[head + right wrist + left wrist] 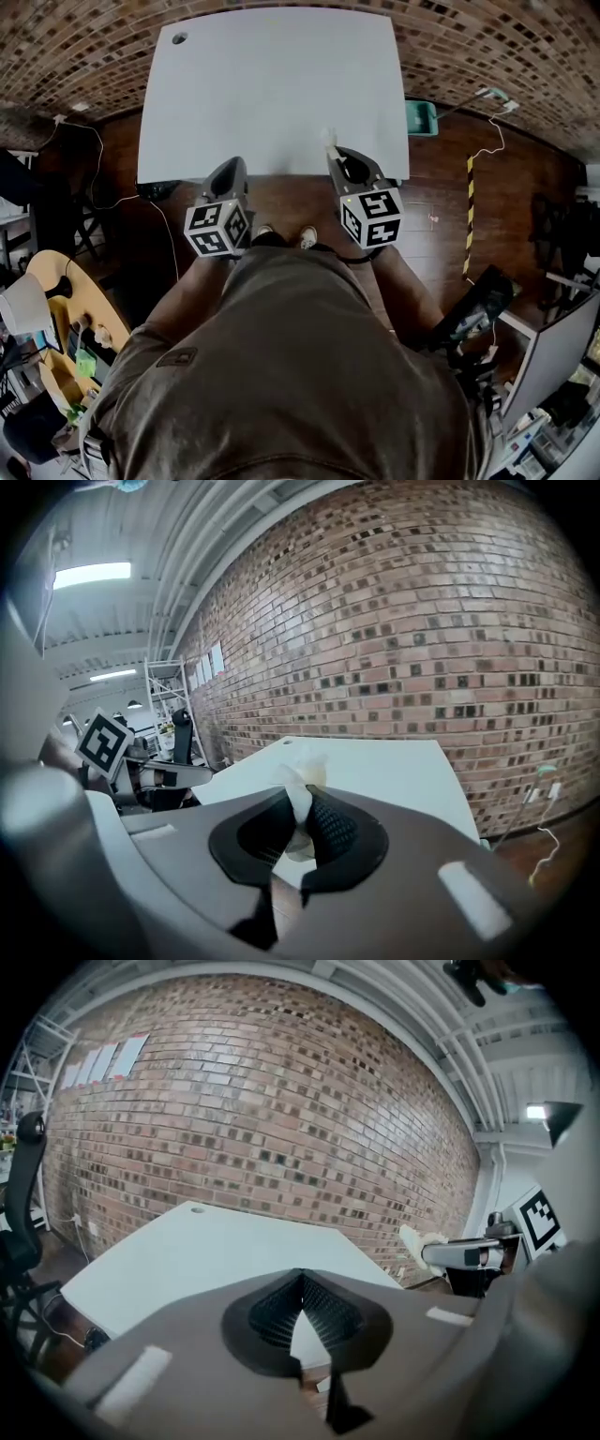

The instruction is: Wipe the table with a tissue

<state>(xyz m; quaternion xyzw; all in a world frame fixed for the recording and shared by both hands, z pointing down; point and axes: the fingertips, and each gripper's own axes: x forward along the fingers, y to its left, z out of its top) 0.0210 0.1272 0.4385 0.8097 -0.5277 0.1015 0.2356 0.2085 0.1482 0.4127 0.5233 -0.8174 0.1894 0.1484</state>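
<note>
1. The left gripper [233,169] is held at the near edge of the white desk [272,84]. Its fingers [277,1309] meet at the tips, with nothing between them.
2. Ahead of those fingers the desk top runs away to a small round hole [179,38] near its far left corner. A brick wall [281,1101] rises beyond.
3. Below and between the two pairs of fingers, the person's shoes [307,237] stand on the dark wooden floor [441,187].
4. The right gripper [336,156] is alongside the left one but well apart from it, also at the desk's near edge. Its fingers [334,832] are pressed together on a white tissue [300,785].
5. The tissue is pinched between the pads and sticks out past the fingertips as a crumpled tuft. The left gripper view shows it raised off the desk top.
6. Right of the right fingers, a teal bin [420,117] sits on the floor beside the desk's right edge. A yellow-and-black stripe [469,211] lies farther right.
</note>
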